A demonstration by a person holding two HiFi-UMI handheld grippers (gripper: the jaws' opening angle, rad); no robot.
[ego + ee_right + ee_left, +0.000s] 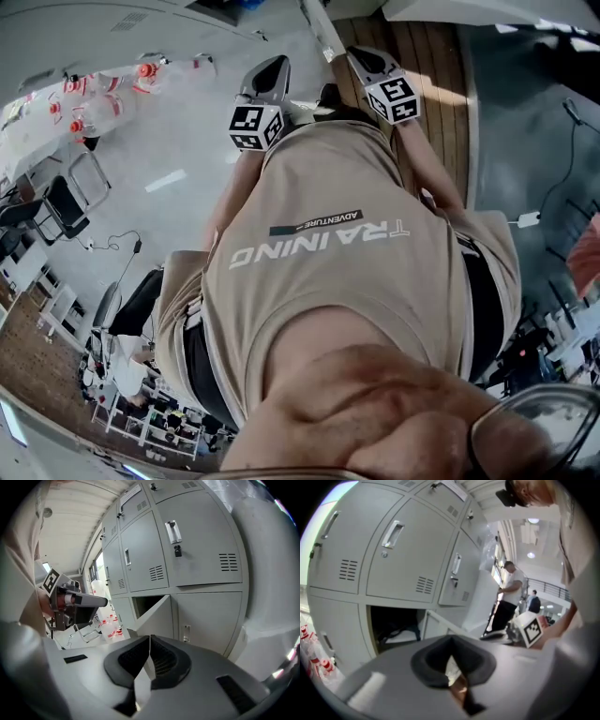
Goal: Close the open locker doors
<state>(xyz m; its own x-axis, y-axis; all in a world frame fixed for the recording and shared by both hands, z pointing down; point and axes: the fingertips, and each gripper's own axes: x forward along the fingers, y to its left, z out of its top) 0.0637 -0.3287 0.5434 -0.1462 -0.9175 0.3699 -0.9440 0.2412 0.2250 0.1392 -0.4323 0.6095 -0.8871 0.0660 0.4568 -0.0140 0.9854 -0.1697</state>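
Observation:
A wall of grey lockers (408,550) fills both gripper views. One lower locker stands open, dark inside (393,625), with its door (440,623) swung outward; the same door (154,613) shows in the right gripper view. My left gripper (451,656) is shut on nothing and stays well short of the open locker. My right gripper (150,641) is also shut and empty, its jaws pointing at the open door from a distance. In the head view both grippers (267,80) (370,61) are held out in front of a beige shirt (328,253).
A person in a white shirt (508,595) stands further along the locker row. Red-and-white bottles (103,94) lie on the floor to the left, near some chairs (66,202). A wooden floor strip (436,66) runs on the right.

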